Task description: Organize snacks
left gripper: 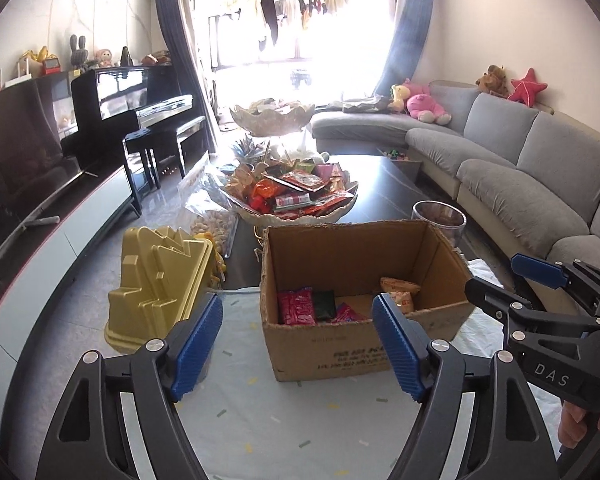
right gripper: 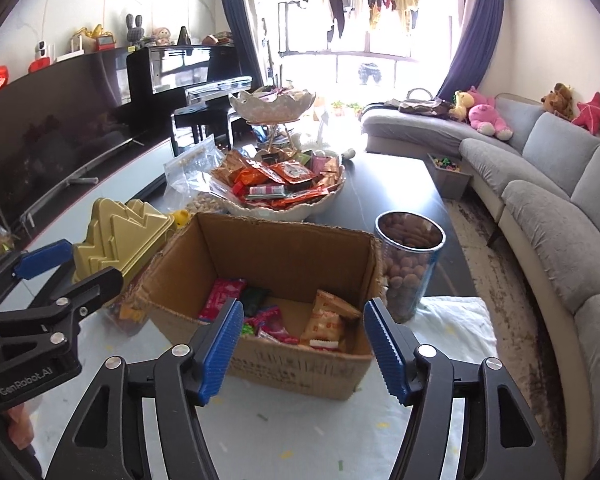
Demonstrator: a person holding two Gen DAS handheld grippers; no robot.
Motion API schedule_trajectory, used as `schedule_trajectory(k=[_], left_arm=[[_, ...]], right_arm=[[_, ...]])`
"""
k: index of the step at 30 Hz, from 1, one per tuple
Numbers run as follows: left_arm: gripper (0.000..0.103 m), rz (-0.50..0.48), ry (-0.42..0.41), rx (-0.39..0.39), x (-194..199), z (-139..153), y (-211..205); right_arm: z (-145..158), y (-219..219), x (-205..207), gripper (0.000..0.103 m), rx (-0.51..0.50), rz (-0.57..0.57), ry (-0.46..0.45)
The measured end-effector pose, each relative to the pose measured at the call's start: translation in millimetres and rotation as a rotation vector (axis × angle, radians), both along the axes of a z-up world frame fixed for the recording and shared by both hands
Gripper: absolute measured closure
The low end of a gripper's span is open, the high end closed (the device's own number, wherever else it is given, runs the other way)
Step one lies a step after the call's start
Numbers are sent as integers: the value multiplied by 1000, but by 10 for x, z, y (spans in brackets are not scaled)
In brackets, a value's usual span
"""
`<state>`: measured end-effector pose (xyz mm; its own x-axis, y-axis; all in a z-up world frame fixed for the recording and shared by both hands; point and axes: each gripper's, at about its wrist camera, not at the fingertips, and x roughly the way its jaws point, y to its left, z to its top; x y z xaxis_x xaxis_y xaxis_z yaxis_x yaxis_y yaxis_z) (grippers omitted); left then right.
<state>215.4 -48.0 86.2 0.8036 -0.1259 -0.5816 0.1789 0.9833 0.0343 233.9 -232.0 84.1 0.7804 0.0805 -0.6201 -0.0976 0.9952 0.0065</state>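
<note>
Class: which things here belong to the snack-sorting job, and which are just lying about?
Job: cardboard box; snack packets inside; snack bowl; left gripper and right gripper, both open.
Lying about: gold lid; piano; sofa toys.

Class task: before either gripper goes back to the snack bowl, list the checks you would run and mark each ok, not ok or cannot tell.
1. Left gripper empty, blue pads apart: ok.
2. Right gripper empty, pads apart: ok.
3. Cardboard box upright, top open: ok.
4. Room left in the box beside the snack packets: ok.
5. Snack bowl behind the box holding packets to fetch: ok.
6. Clear jar of nuts beside the box, clear of the right gripper's path: cannot tell.
</note>
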Motion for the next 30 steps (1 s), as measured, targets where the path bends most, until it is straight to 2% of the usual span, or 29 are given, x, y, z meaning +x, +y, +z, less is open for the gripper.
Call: schedule_trajectory(k=[6, 16, 22, 30], left_arm=[[21, 0, -36, 4, -373, 1, 1], [10, -4, -99, 30, -942, -20, 42], [3, 26, -145, 46, -1211, -25, 76], [0, 37, -176, 6, -1468, 5, 104]], right_arm=[[57, -6, -368, 28, -2, -9, -53], [39, 43, -915, 23, -27, -26, -97], [31, 42, -1199, 19, -52, -46, -121], [13, 28, -1494, 17, -15, -68, -114]])
